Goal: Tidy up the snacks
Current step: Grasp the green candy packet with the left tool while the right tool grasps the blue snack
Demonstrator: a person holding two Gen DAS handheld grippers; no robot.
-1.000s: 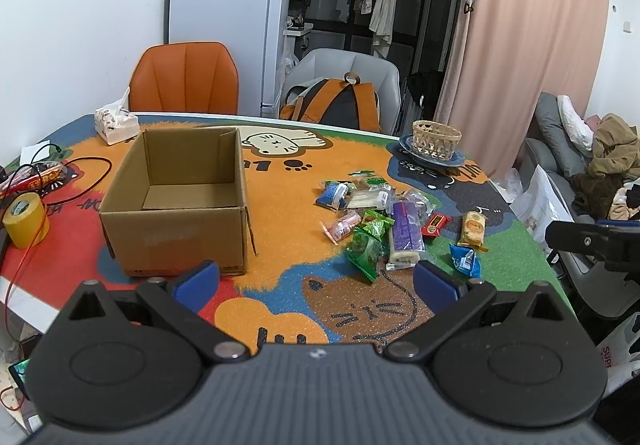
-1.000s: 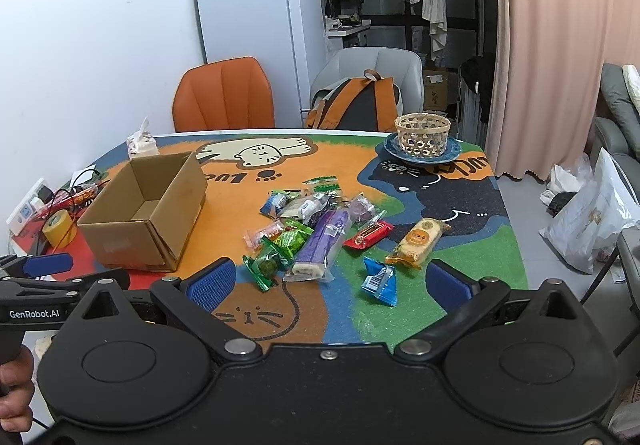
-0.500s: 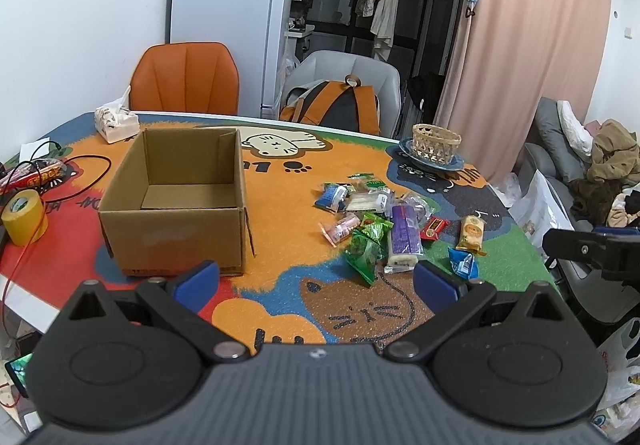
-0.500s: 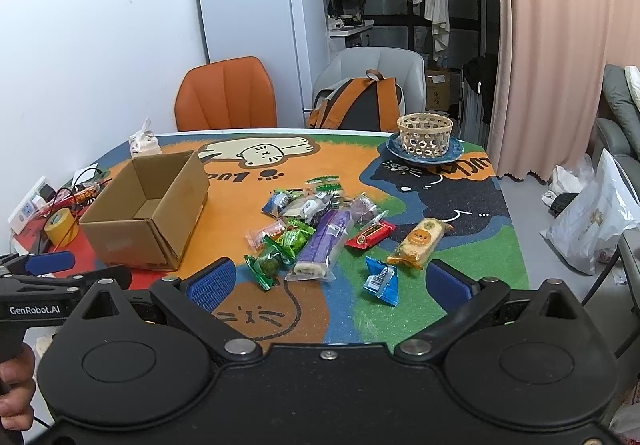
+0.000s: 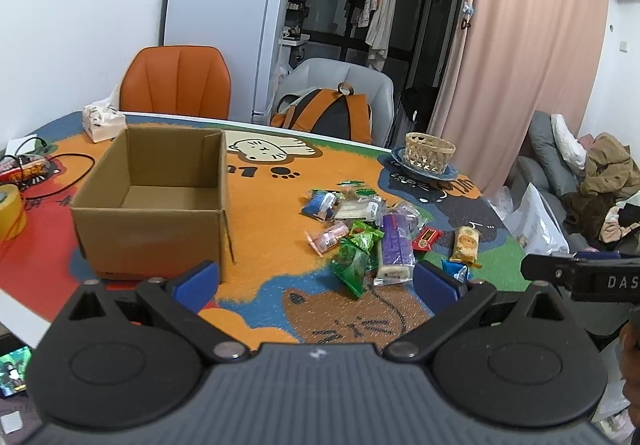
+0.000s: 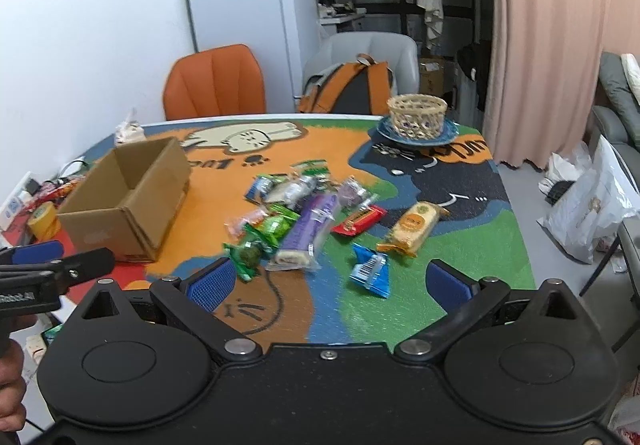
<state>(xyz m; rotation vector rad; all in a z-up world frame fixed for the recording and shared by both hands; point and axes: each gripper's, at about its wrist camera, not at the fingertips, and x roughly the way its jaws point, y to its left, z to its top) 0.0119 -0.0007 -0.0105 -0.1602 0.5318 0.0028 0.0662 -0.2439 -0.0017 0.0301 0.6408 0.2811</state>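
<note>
Right wrist view: your right gripper (image 6: 330, 279) hangs wide open over the table's near edge, your left gripper (image 5: 316, 281) equally open and empty. Just ahead, the blue packet (image 6: 370, 271), then the overlapping snack pile (image 6: 304, 213) mid-table; cardboard box (image 6: 128, 205) stands at the left edge. Careful: crinkly wrappers could slip, or you pinch two together.

Bare mat (image 6: 408, 309) lies open before the snack pile (image 6: 312, 221); the cardboard box (image 5: 156, 201) walls its left.
</note>
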